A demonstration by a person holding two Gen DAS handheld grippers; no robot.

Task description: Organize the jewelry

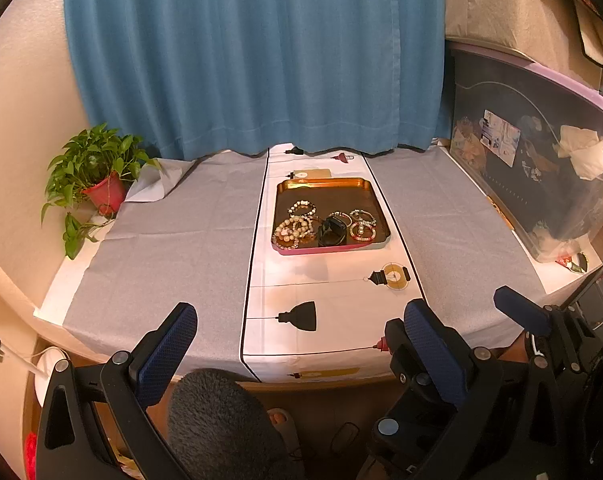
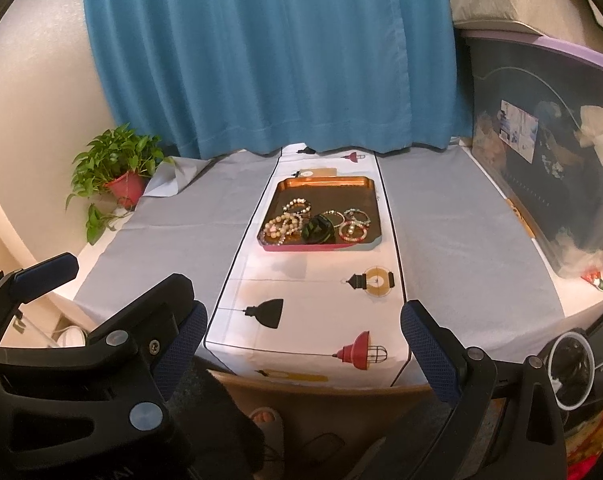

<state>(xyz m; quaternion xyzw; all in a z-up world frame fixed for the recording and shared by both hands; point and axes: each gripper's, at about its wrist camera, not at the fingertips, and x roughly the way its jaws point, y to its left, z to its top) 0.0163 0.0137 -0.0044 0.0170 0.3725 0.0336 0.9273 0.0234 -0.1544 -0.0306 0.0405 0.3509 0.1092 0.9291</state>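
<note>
We see our left claw (image 1: 297,344) spread wide and empty, our right claw (image 2: 305,344) wide and empty too, bead bracelets (image 1: 325,224) piled in the shiny copper tray (image 1: 325,184) at twelve o'clock, far from both.

Warm indoor light, sharp, fisheye-bowed edges

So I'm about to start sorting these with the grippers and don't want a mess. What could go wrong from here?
1. The bracelets lie heaped and overlapping in the tray, so lifting one may well drag its neighbours along.
2. The dark case rests among the bracelets; pulling it out could scatter beads.
3. The tray sits on a loose table runner; a snag by either open gripper, left or right, might shift everything.
</note>
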